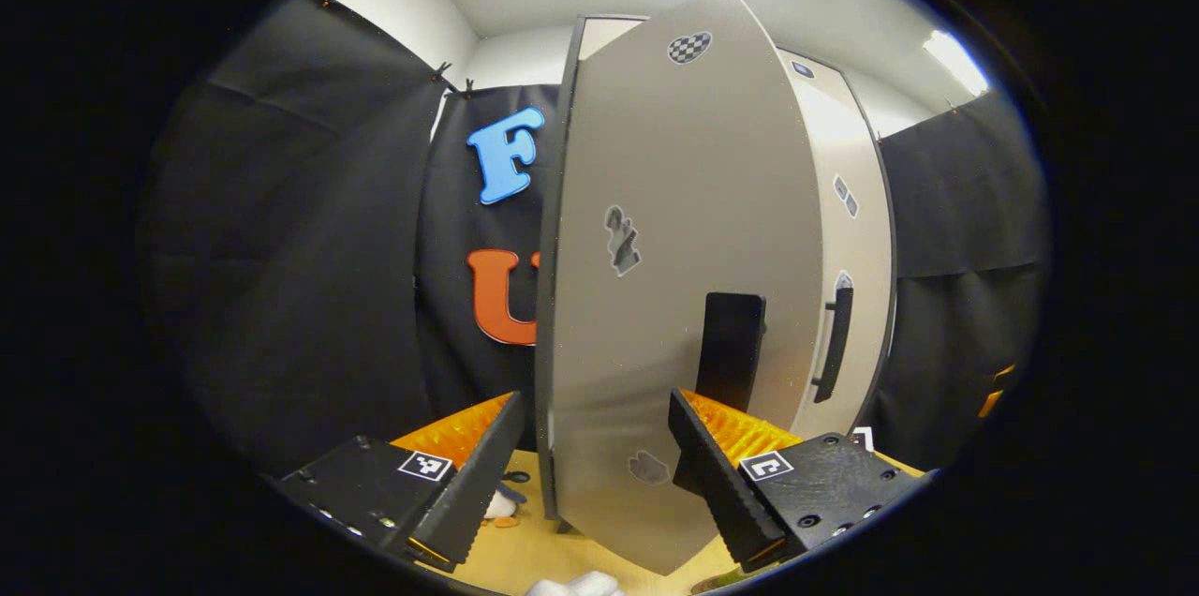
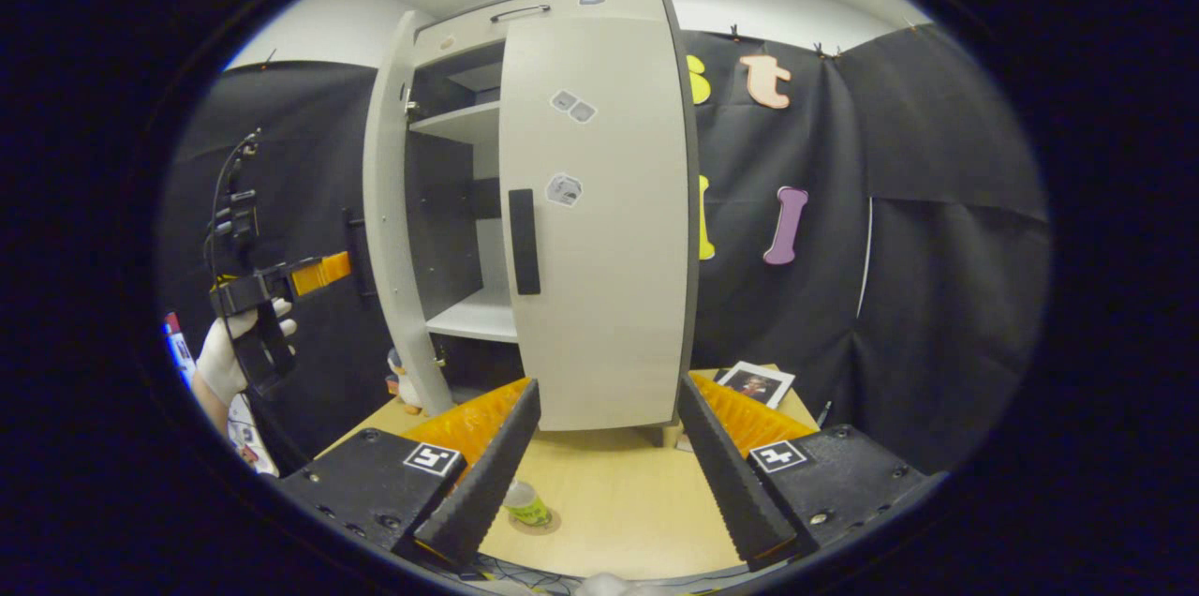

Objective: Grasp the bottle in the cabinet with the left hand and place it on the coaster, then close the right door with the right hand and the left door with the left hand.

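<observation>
Left tongs [image 1: 581, 474] open astride pale grey rigid left door panel [image 1: 674, 296]; light swing likely, push near black handle [image 1: 731, 348]. Right tongs [image 2: 604, 465] open, empty.

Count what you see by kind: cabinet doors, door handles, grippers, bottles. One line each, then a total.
Doors: 2, left door, right door
Handles: 2
Grippers: 2, left gripper, right gripper
Bottles: 1, bottle
Total: 7
</observation>
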Tool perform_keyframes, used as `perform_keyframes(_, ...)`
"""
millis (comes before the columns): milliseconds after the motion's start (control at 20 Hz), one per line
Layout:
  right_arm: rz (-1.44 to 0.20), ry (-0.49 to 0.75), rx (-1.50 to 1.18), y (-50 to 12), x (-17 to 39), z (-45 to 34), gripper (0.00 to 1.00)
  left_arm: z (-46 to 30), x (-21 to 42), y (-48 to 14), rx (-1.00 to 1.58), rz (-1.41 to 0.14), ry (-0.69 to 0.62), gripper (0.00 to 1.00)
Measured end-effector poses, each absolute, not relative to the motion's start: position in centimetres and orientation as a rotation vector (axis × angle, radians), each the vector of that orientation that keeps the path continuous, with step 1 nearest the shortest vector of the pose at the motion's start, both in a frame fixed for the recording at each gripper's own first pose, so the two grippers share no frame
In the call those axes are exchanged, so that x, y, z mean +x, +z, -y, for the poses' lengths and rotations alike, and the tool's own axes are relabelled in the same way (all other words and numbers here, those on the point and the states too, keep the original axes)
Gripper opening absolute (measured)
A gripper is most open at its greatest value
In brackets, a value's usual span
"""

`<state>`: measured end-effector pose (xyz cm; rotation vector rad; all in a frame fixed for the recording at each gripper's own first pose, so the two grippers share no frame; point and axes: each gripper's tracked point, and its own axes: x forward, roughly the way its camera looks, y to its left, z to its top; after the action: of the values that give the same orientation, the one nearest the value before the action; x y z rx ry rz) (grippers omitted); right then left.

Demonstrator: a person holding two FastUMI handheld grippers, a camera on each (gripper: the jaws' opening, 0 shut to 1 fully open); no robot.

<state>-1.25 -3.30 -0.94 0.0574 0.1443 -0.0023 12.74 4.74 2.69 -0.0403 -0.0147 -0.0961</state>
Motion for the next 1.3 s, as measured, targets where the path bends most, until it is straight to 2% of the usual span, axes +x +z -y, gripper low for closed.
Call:
perform_keyframes(50,-0.140,-0.002,0.061,-0.9,-1.3,3.2,0.98,-4.2,12.9,2.3,-0.035,0.002,-0.100,0.99)
perform_keyframes(100,-0.136,-0.003,0.061,-0.7,-1.4,3.2,0.98,-4.0,12.9,2.3,-0.028,-0.004,-0.099,0.96)
perform_keyframes(150,-0.132,-0.006,0.060,-0.6,-1.5,3.2,0.94,-3.8,12.8,2.3,-0.022,-0.006,-0.103,0.96)
perform_keyframes(250,-0.120,-0.011,0.062,-0.3,-1.4,3.2,0.98,-3.5,12.4,2.5,-0.014,-0.003,-0.114,0.96)
perform_keyframes(350,-0.116,-0.008,0.062,-0.2,-1.3,3.1,0.98,-3.5,12.0,2.6,-0.008,0.003,-0.117,0.95)
perform_keyframes(400,-0.113,-0.007,0.062,-0.1,-1.2,3.1,0.94,-3.6,11.9,2.5,-0.007,0.001,-0.115,0.95)
perform_keyframes(450,-0.112,-0.004,0.061,-0.1,-1.2,3.0,0.98,-3.7,11.9,2.4,-0.008,0.001,-0.113,0.95)
perform_keyframes(500,-0.113,-0.002,0.060,-0.1,-1.1,2.8,0.94,-3.8,11.8,2.3,-0.009,-0.001,-0.112,0.95)
perform_keyframes(550,-0.113,0.001,0.060,-0.1,-1.0,2.6,0.98,-3.9,11.7,2.3,-0.010,-0.002,-0.111,0.95)
perform_keyframes(650,-0.114,0.004,0.059,-0.1,-0.9,2.3,0.94,-3.8,11.6,2.2,-0.012,-0.006,-0.113,0.99)
perform_keyframes(950,-0.103,0.005,0.057,0.4,-0.9,1.8,0.94,-3.4,11.1,2.2,-0.013,-0.017,-0.132,0.96)
perform_keyframes(1250,-0.085,0.011,0.059,1.1,-0.7,0.8,0.94,-1.4,7.7,3.8,-0.037,0.001,-0.177,0.95)
perform_keyframes(1300,-0.082,0.008,0.057,1.1,-0.6,0.7,0.98,-1.4,7.0,4.0,-0.029,0.007,-0.176,0.96)
